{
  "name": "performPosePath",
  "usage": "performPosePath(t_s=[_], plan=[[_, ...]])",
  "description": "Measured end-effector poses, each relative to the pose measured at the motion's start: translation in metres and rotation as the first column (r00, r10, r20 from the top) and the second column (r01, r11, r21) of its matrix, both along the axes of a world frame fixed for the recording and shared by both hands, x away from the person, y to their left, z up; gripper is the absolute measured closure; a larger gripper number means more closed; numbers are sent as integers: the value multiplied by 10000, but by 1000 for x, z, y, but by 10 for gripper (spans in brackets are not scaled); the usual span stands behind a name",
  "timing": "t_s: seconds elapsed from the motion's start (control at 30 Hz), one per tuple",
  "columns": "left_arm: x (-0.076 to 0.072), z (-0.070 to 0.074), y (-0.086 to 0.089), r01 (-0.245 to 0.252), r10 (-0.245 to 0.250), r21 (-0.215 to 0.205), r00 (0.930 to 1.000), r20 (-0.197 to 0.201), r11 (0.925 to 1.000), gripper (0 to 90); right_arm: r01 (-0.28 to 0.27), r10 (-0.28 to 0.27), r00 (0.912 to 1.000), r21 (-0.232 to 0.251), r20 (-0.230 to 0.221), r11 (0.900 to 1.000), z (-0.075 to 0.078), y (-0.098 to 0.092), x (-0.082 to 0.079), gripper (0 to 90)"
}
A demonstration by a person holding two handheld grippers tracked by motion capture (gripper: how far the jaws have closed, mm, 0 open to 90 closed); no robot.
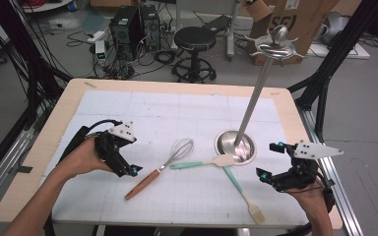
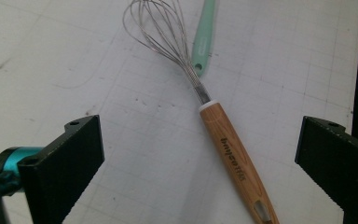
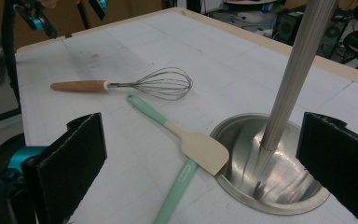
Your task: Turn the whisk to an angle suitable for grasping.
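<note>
Wide-open and empty, the left claw (image 2: 200, 154) is poised over the whisk (image 2: 233, 158); next, its wooden handle must be straddled and gripped.

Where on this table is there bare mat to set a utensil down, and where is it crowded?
The far half of the mat, beyond the whisk and the rack's steel base, lies bare. So does the near strip between the whisk's wooden handle and the brush. The middle is crowded: whisk, spatula, brush and base bunch together, the spatula's blade resting on the base's rim.

Dark printed brand wording on whisk (image 2: 200, 93) wooden handle, not clearly legible
</note>
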State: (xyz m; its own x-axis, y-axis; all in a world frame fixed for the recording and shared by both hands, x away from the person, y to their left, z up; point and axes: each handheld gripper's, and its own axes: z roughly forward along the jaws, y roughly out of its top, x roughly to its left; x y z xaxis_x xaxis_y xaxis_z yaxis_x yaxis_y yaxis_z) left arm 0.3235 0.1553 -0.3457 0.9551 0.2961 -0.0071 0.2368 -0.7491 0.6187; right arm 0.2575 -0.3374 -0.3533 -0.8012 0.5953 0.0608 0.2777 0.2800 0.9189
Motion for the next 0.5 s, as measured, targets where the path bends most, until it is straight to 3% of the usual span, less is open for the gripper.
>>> performPosePath(t_s=[0.3,0.5], plan=[[2,-18,-21,381,-358,518,9983,-454,9979,17,-51,51,10000,-84,16,10000,1,2,-1,2],[5,-32,-33,770,-671,1069,9934,-930,9913,17,-47,47,10000,-103,3,9999,0,2,-1,2]])
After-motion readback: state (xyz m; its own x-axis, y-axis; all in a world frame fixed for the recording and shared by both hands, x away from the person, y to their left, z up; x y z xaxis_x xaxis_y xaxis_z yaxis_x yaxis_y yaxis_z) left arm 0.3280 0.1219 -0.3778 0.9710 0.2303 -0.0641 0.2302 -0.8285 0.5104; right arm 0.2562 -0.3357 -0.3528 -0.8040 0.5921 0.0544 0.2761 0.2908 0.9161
